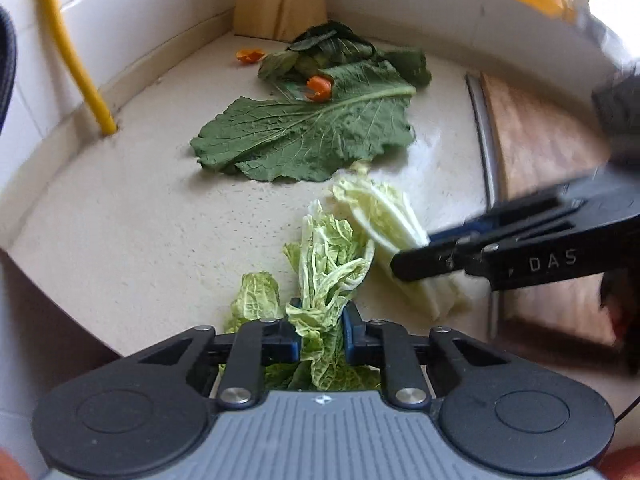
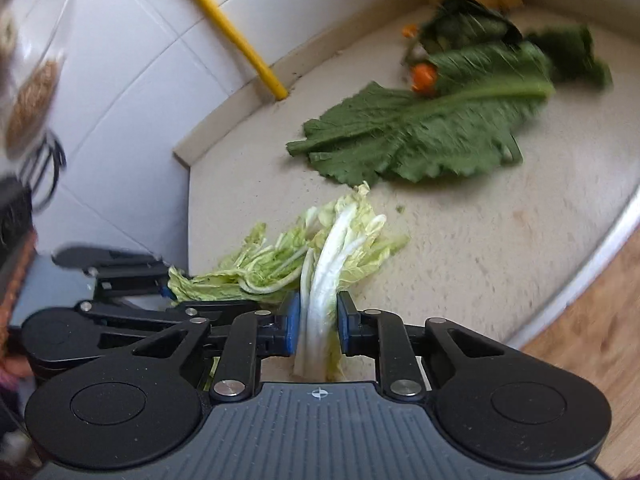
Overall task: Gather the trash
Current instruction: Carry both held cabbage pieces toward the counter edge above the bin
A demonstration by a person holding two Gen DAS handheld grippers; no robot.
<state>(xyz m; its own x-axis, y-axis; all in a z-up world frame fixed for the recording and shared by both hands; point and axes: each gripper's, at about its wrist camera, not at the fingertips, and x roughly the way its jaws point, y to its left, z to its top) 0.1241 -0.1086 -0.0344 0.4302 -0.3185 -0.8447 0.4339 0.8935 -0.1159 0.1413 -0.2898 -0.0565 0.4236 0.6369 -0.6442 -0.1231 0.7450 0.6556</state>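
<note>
Two claws each pinch napa cabbage: left claw [image 1: 320, 336] on limp, floppy leaf [image 1: 326, 264], right claw [image 2: 318, 326] on the firmer white rib [image 2: 320, 280], the better hold

On the counter [image 1: 120, 240], the cabbage scraps [image 1: 332, 264] lie near its front edge, the broad leaf [image 1: 312, 136] behind them, and the leaf pile [image 1: 344, 52] in the back corner.

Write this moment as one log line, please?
left gripper: shut on crinkly cabbage leaf | right gripper: shut on white-stemmed cabbage piece | dark green leaves, carrot bits: uncollected on counter
</note>
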